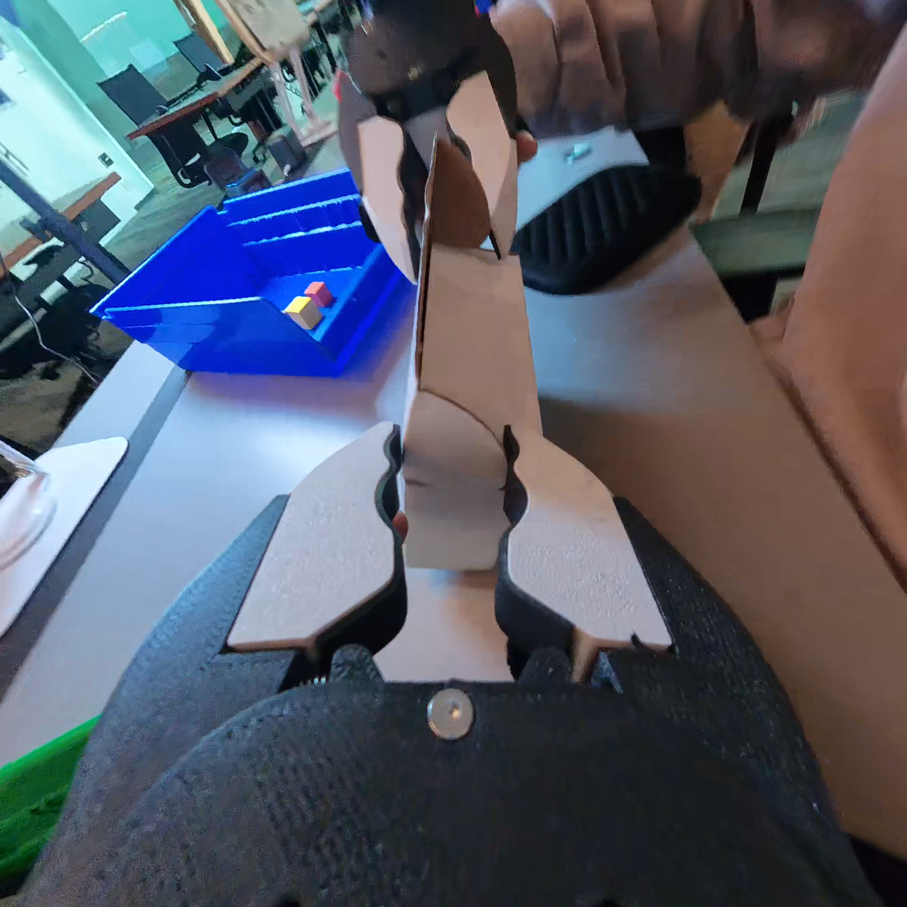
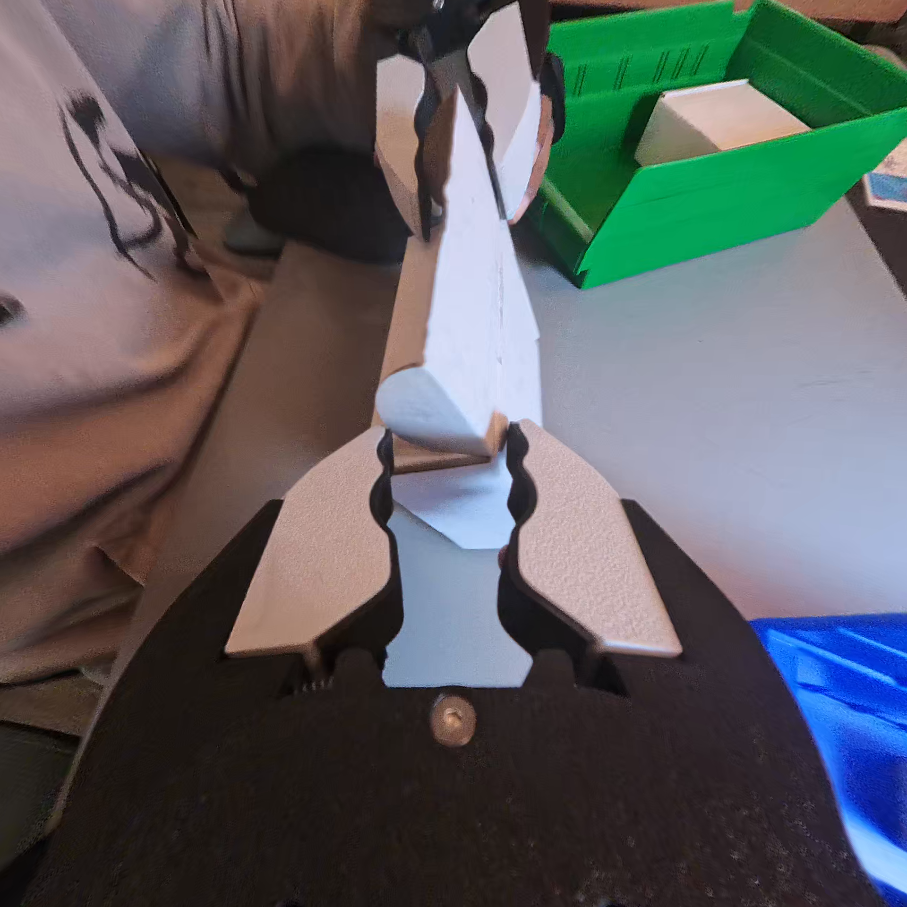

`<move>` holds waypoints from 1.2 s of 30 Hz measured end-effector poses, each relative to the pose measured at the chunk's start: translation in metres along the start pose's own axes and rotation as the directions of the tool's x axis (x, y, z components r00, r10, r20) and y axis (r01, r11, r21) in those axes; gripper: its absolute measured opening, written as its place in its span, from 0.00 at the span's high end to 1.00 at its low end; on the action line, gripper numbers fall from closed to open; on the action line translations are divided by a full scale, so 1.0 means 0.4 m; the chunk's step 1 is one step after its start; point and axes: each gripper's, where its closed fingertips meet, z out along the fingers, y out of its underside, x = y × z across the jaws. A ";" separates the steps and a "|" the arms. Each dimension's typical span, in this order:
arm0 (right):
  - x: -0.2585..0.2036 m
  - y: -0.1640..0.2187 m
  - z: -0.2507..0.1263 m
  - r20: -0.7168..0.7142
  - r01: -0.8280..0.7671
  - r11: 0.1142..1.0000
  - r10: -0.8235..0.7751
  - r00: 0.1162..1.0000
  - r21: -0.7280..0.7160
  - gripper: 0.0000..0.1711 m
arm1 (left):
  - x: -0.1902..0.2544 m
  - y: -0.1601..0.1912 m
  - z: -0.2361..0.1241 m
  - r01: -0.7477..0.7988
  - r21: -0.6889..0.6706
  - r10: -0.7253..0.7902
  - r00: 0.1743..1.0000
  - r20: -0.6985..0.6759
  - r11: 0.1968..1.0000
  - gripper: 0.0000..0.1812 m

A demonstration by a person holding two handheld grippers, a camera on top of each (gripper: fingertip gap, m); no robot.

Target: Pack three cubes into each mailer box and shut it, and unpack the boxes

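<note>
A white mailer box [image 1: 471, 333] is held in the air between my two grippers, one at each end; it appears closed and its contents are hidden. My left gripper [image 1: 454, 441] is shut on its near end, and it shows at the far end in the right wrist view [image 2: 466, 221]. My right gripper [image 2: 449, 434] is shut on the other end of the box [image 2: 471, 319], by a rounded flap, and it shows at the far end in the left wrist view [image 1: 456, 245]. A yellow cube [image 1: 304, 311] and a pink cube [image 1: 319, 293] lie in a blue bin [image 1: 221, 333].
A green bin [image 2: 711, 216] at the table's [image 2: 687, 417] far right holds another white box [image 2: 711, 122]. The blue bin's corner [image 2: 844, 711] is close on the right. A person's torso [image 2: 98, 343] borders the table's left edge. A white plate [image 1: 64, 486] lies at the left. There is about 12 cm between the tips of the two grippers.
</note>
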 end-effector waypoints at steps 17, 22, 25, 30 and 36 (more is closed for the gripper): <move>0.058 -0.028 -0.048 -0.012 -0.078 0.990 0.080 0.997 0.119 0.74 | -0.054 -0.007 -0.093 0.098 0.054 -0.091 0.989 -0.116 0.994 0.71; 0.066 -0.028 -0.031 0.026 -0.099 0.989 0.097 0.995 0.105 0.74 | -0.056 0.017 -0.060 0.111 -0.026 -0.114 0.969 -0.220 0.993 0.75; 0.059 -0.024 -0.022 0.024 -0.094 0.991 0.092 0.995 0.100 0.80 | -0.053 0.010 -0.047 0.109 -0.013 -0.110 0.967 -0.228 0.994 0.85; 0.055 -0.022 -0.027 0.024 -0.122 0.987 0.120 0.993 0.108 0.80 | -0.049 0.003 -0.045 0.123 0.009 -0.119 0.973 -0.199 0.992 0.84; 0.055 -0.022 -0.025 0.017 -0.112 0.989 0.111 0.994 0.093 0.80 | -0.045 -0.019 -0.041 0.120 0.030 -0.112 0.975 -0.190 0.992 0.76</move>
